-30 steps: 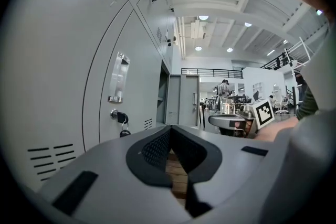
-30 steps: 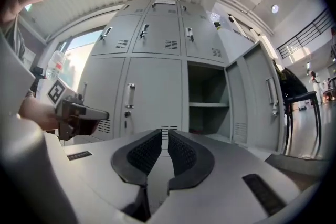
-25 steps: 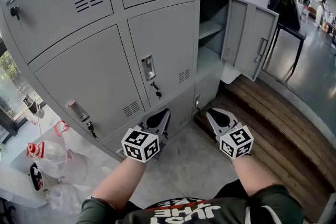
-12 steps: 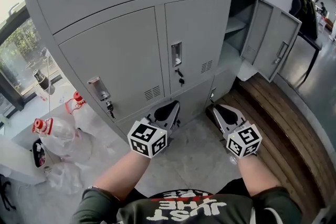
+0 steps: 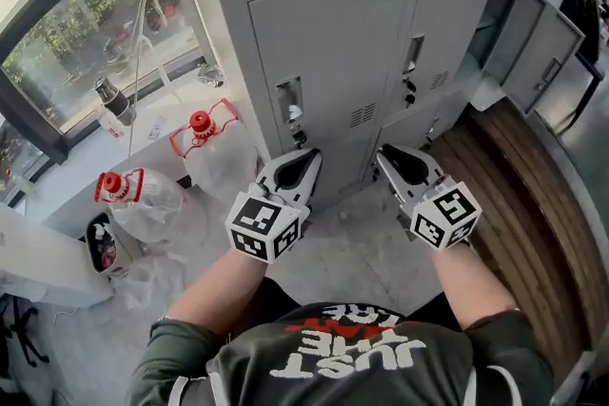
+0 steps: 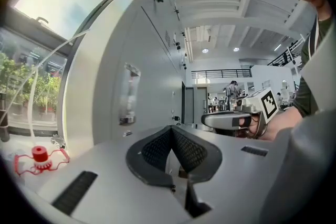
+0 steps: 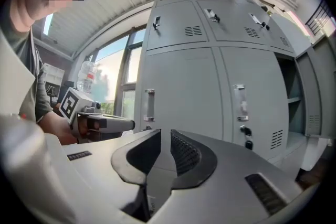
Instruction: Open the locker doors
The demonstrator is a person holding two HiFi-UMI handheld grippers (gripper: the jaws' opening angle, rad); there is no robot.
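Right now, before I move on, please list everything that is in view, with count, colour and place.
lockers: one bank, grey, straight ahead
open locker door: one, grey, far right; other visible doors closed
water jugs: two, clear with red caps, left of the lockers
bottle: one, dark-capped, on the window ledge
wooden platform: one, brown, on the right
left gripper: one, grey, before the lockers, jaws shut, empty
right gripper: one, grey, beside it, jaws slightly apart, empty
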